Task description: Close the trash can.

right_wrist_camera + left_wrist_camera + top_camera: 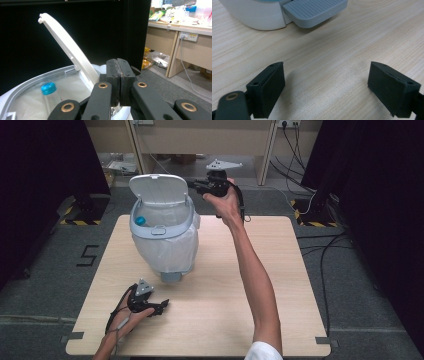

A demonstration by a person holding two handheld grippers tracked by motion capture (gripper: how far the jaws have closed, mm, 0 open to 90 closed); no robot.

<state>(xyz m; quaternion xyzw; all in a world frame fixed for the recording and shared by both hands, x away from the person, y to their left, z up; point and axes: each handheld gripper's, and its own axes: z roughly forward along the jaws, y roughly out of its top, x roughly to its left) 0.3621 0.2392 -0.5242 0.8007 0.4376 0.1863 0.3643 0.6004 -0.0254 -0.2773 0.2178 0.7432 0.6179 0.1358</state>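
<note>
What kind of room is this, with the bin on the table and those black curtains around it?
Probably a lab or workshop set up for recording. A small wooden table stands between black curtains, with hazard tape and trailing cables on the floor. Behind, a workbench holds clutter beside wall sockets.

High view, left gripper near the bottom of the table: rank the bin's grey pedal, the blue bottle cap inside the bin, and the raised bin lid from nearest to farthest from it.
From the left gripper:
1. Grey pedal, at the bin's foot, just beyond the gripper.
2. Blue bottle cap, inside the bin on its left side.
3. Raised lid, at the bin's far edge, next to the right gripper.
</note>
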